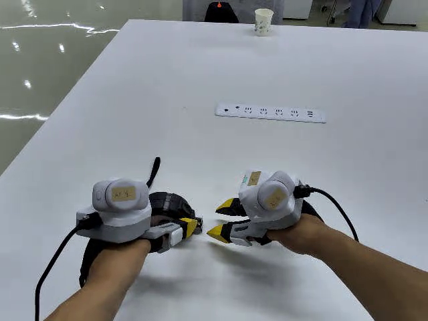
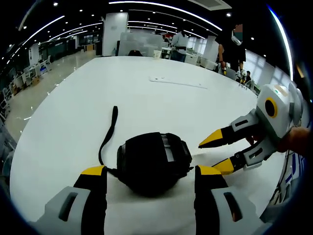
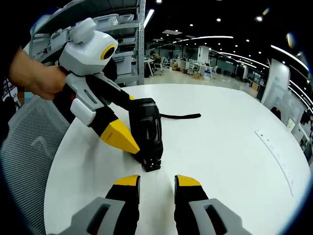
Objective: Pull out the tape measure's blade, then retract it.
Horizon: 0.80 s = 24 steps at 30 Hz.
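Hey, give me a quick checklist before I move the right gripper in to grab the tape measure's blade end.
1. Left gripper brackets the tape measure: ok.
2. Its grip on the case is firm: cannot tell.
3. Right gripper is open, nothing between its jaws: ok.
4. Blade end faces the right gripper: ok.
5. Blade end sits between the right jaws: not ok, it lies ahead of them.
6. Strap trails away from the pull path: ok.

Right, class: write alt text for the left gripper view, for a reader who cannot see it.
A black tape measure sits on a white table between the yellow-tipped jaws of the left gripper, its strap trailing away. The right gripper points in from the right, jaws open, towards it.
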Motion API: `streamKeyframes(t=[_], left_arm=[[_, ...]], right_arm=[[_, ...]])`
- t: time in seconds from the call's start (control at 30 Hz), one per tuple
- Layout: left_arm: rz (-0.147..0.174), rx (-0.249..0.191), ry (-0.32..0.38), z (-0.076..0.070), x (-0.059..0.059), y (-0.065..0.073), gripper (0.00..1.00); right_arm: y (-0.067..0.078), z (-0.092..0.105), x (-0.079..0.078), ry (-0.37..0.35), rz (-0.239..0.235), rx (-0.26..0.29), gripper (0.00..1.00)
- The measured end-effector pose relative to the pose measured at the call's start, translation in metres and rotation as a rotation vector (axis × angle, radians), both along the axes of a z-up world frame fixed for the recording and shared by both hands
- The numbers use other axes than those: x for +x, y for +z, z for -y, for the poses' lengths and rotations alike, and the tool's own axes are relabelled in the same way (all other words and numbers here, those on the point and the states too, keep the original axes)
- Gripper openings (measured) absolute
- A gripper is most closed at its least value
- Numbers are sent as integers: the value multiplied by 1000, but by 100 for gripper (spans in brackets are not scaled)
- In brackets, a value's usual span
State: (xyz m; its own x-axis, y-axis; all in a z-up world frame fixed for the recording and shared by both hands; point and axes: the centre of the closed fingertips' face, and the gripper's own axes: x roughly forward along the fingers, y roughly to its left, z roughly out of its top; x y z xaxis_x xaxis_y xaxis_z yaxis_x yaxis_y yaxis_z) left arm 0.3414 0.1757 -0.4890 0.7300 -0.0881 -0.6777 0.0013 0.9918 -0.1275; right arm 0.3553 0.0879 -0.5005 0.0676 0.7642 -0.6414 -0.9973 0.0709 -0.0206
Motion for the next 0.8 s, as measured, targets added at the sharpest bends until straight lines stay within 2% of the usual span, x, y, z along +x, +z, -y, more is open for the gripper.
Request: streamKeyframes(t=[0.37, 0.67, 0.8], left_arm=[[11, 11, -26, 0, -10, 1, 71], [36, 15, -79, 4, -15, 8, 73], [42, 27, -109, 5, -17, 7, 73]], right_arm=[[5, 19, -1, -67, 2, 5, 31], [15, 33, -2, -133, 6, 24, 36], [17, 40, -4, -160, 6, 31, 38]])
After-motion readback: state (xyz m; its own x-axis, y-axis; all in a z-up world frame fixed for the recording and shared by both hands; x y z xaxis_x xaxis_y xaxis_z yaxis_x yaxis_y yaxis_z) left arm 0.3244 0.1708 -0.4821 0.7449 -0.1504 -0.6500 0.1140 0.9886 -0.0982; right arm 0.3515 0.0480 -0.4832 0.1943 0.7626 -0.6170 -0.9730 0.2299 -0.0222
